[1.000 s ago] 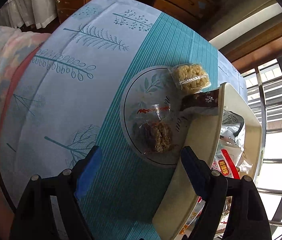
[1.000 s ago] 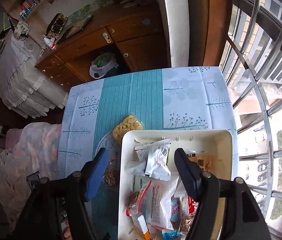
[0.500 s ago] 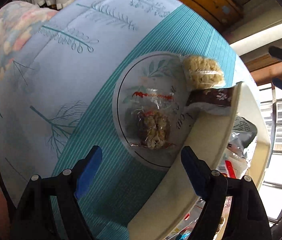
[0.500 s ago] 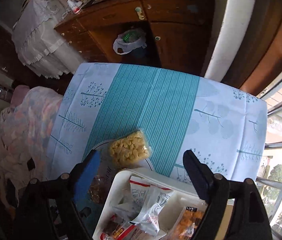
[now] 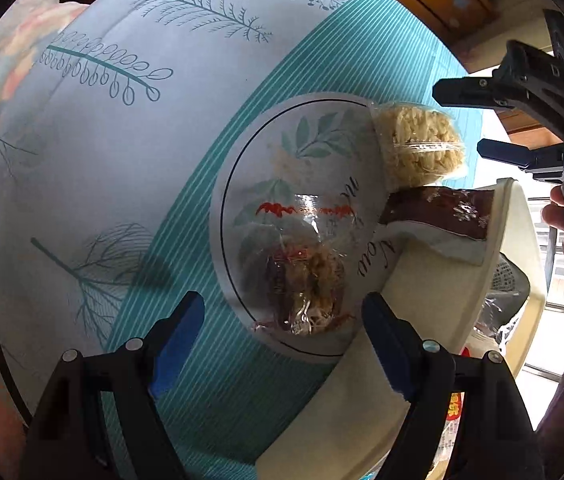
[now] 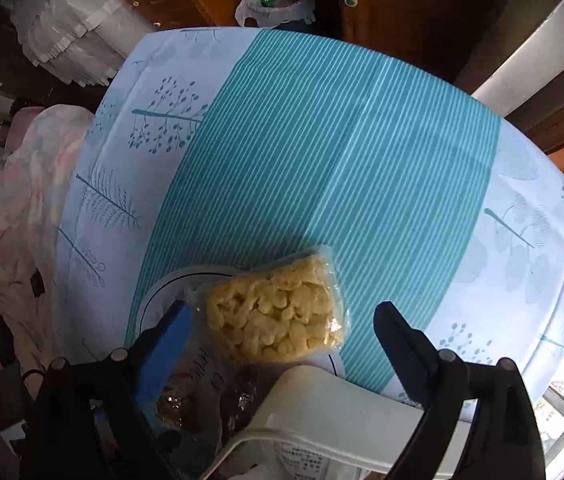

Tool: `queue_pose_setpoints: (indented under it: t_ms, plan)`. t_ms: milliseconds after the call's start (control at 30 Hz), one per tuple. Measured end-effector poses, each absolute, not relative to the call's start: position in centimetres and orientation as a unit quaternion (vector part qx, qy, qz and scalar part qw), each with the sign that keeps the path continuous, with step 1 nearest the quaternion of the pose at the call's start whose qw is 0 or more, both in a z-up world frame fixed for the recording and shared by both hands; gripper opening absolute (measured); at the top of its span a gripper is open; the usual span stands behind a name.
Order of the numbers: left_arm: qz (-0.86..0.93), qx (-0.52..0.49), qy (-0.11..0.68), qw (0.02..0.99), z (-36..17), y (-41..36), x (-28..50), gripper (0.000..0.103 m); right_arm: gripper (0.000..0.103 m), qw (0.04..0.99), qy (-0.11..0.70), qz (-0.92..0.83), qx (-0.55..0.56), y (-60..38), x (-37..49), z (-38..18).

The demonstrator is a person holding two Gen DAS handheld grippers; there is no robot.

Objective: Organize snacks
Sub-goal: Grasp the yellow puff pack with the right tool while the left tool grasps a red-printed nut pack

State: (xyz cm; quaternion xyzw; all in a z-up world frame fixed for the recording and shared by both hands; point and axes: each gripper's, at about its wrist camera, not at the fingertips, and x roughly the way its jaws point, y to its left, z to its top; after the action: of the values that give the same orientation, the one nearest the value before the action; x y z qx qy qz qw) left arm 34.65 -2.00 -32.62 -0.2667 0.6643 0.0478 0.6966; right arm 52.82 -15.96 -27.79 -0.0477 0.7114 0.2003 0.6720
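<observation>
Straddling the yellow puffed-snack bag [image 6: 277, 316], the right tongs [image 6: 282, 340], just widened and empty, risked crushing it; left tongs [image 5: 282, 336] stood open, empty.

Both my wrist cameras look steeply down along their fingers, close over the surface [image 5: 81, 140]. The left one faces the plate [image 5: 241, 184] and the tray's edge [image 5: 422, 304]; the right sits farther along — both share the yellow snack bag [image 6: 277, 316] and plate.
</observation>
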Motion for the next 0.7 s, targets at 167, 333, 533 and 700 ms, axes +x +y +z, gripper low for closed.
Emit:
queue_pose_setpoints:
  t_ms: [167,333,533,700]
  plan:
    - [0.049,-0.274,0.678,0.681,-34.0,-2.1,35.4,0.08,0.097,0.648,0.732,0.204,-0.059,-15.0,52.7,-29.3]
    - [0.051,-0.285,0.691,0.663,-35.4,-1.7,35.8,0.077,0.097,0.625,0.747,0.208,-0.091,-13.9,52.1,-30.2]
    - [0.053,-0.294,0.688,0.661,-35.8,-1.5,36.3,0.077,0.097,0.619,0.75,0.195,-0.128,-13.0,52.1,-31.0]
    - [0.057,-0.304,0.686,0.659,-35.8,-1.4,36.5,0.075,0.102,0.611,0.755,0.188,-0.147,-12.3,51.9,-32.0]
